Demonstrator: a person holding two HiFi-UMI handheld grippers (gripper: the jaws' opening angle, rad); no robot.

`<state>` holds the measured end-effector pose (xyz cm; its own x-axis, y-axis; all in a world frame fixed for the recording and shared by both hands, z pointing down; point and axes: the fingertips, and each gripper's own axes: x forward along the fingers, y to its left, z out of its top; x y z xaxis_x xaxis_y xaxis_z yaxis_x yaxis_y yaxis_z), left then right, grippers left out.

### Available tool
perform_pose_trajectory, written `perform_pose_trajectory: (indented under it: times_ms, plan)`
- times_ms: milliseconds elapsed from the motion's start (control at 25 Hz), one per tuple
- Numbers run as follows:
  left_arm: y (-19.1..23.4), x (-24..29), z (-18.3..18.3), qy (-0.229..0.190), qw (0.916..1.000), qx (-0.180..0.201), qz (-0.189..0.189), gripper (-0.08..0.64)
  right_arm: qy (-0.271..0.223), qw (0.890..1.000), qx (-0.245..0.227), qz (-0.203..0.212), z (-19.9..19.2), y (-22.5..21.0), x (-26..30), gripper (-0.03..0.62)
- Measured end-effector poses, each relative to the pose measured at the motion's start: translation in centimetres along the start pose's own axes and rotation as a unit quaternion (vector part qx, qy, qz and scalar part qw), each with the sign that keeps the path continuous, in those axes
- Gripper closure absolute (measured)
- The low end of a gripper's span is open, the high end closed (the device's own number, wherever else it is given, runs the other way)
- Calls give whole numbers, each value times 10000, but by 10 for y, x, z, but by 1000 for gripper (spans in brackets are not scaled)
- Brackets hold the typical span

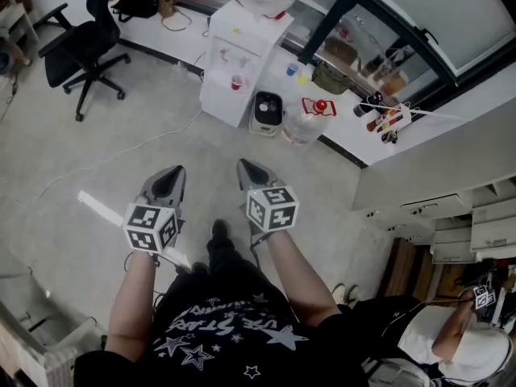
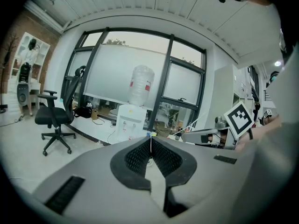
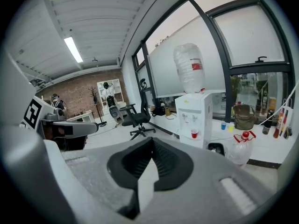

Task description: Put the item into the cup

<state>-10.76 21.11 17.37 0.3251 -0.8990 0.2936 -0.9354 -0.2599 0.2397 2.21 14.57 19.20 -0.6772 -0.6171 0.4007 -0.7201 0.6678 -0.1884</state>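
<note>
I stand on an open floor with both grippers held out in front of me, nothing in either. In the head view the left gripper point(image 1: 172, 170) and right gripper point(image 1: 246, 165) point towards a white water dispenser point(image 1: 242, 55), both well short of it. A small red cup point(image 1: 237, 81) sits in the dispenser's niche. The same red cup point(image 3: 195, 134) shows in the right gripper view, with a blue cup point(image 3: 224, 125) on the ledge beside it. The left gripper point(image 2: 151, 139) has its jaws pressed together, and so does the right gripper point(image 3: 152, 140). No loose item to carry is visible.
A black office chair point(image 1: 85, 47) stands at the far left. A black appliance point(image 1: 268, 111) and a clear water jug point(image 1: 306, 119) sit on the floor by the dispenser. A low white ledge with clutter point(image 1: 387, 119) runs along the windows. Another person point(image 1: 468, 337) is at the lower right.
</note>
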Motion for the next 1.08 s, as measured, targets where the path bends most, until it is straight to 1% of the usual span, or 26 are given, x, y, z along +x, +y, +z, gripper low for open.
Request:
perform_pose_trajectory:
  times_ms: [120, 280, 560, 800, 1080]
  plan:
    - [-9, -24, -3, -72, 10000, 49, 9, 551, -51, 9999, -57, 83, -3, 20, -16, 592]
    - [-18, -51, -15, -114, 9999, 62, -3, 551, -124, 9998, -165, 80, -12, 42, -39, 592]
    - [-40, -80, -21, -188, 9995, 218, -124, 551, -220, 9996, -151, 33, -23, 63, -70, 592]
    - [-41, -102, -24, -188, 9995, 193, -161, 551, -121, 9998, -174, -44, -33, 80, -84, 592]
    - [-33, -115, -22, -193, 9988, 402, -181, 551, -188, 9995, -162, -195, -32, 90, -87, 592]
